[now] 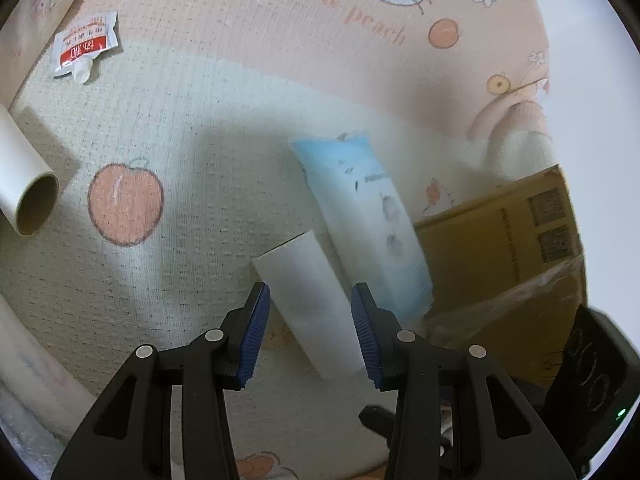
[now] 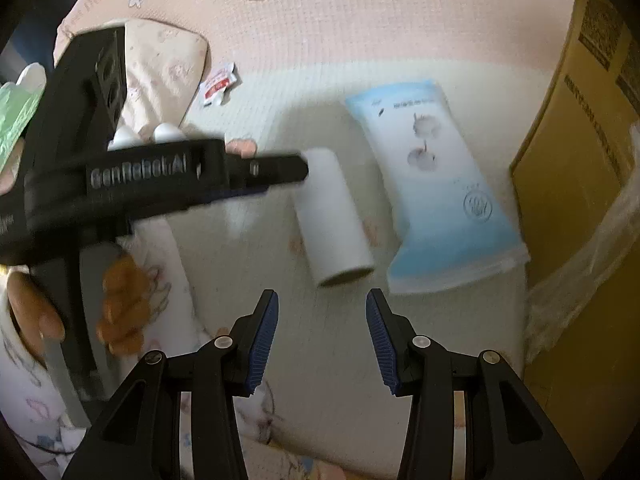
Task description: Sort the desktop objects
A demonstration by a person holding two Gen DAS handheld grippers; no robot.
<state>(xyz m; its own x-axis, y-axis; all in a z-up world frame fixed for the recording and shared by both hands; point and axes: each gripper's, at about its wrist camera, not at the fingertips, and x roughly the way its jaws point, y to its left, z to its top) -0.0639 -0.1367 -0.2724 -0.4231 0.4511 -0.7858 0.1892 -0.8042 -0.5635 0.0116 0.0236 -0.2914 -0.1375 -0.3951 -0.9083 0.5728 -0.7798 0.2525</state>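
Two grippers hover over a peach-print mat. Nearest, the left gripper [image 1: 310, 332] has its blue pads wide apart, empty, straddling the near end of a white paper roll [image 1: 308, 300] lying flat. The right gripper [image 2: 322, 342] is also apart and empty, short of the roll. Just beyond lies a blue tissue pack [image 1: 368, 220], then a cardboard box [image 1: 520, 240]. Risk: the round roll could slip aside, or a pad could snag the pack.

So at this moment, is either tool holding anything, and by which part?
Nothing is held. The left tool hangs open over the white roll, pads not touching it. The right tool is open and empty, short of the roll.
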